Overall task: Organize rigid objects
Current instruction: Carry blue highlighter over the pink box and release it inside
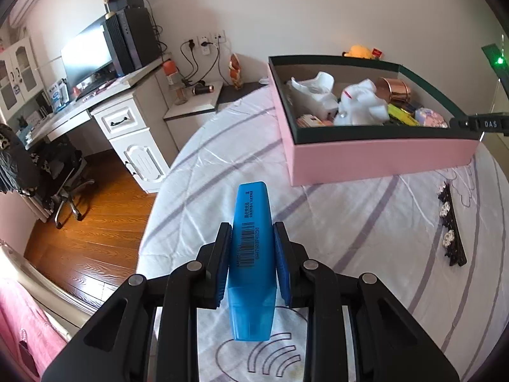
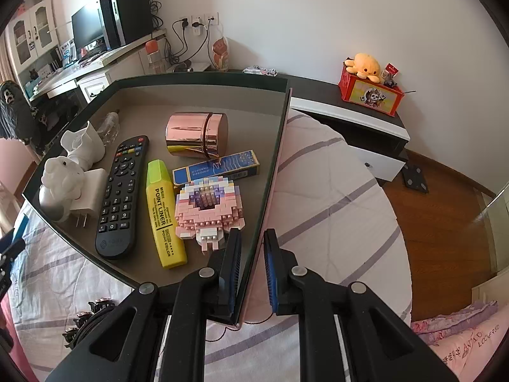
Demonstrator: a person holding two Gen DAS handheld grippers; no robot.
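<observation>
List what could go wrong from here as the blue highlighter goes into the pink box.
1. The left claw pinches the blue highlighter at mid-body only; a jolt could make it pivot or slip.
2. The right claw is clamped on the pink box wall; tugging could tip the box on the soft bed.
3. The box floor is crowded; dropping could knock the pink brick model.

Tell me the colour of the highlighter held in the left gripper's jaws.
Blue highlighter with a translucent blue cap; it shows best in the left wrist view.
</observation>
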